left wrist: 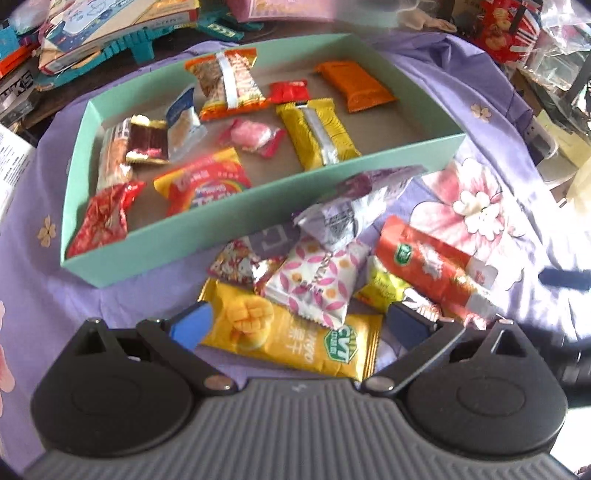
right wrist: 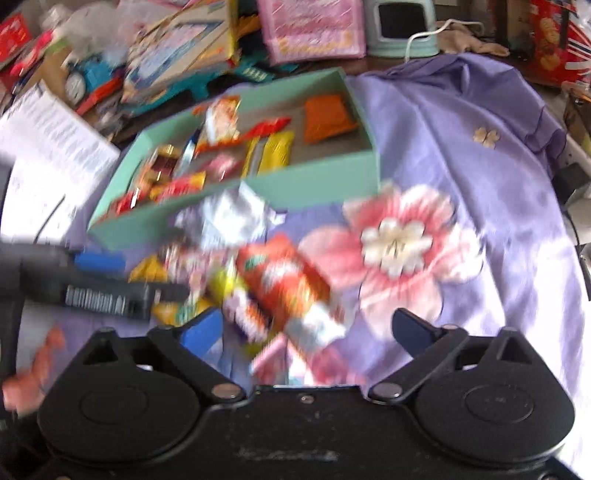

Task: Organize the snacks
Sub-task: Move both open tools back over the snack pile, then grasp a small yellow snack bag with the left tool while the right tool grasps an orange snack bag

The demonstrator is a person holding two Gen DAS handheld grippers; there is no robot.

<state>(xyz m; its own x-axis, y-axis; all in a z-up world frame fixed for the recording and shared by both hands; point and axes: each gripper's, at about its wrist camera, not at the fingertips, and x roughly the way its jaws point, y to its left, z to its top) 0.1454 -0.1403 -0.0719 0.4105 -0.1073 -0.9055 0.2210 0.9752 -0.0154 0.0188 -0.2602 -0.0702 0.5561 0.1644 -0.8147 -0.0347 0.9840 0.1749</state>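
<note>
A mint green box (left wrist: 207, 236) holds several snack packets, among them a yellow bar (left wrist: 317, 133) and an orange pack (left wrist: 354, 85). In front of it lies a loose pile: a yellow mango packet (left wrist: 291, 332), a pink-patterned white packet (left wrist: 317, 284), an orange-red packet (left wrist: 432, 266) and a silver-purple bag (left wrist: 354, 206). My left gripper (left wrist: 301, 325) is open, its jaws straddling the mango packet. My right gripper (right wrist: 308, 328) is open over the orange-red packet (right wrist: 284, 280); that view is blurred. The box shows there too (right wrist: 295, 184).
A purple floral cloth (left wrist: 480, 206) covers the table. Books, toys and boxes (left wrist: 110, 33) crowd the far edge. A red biscuit pack (left wrist: 506, 29) stands at the back right. The left gripper (right wrist: 99, 277) shows at the left of the right wrist view.
</note>
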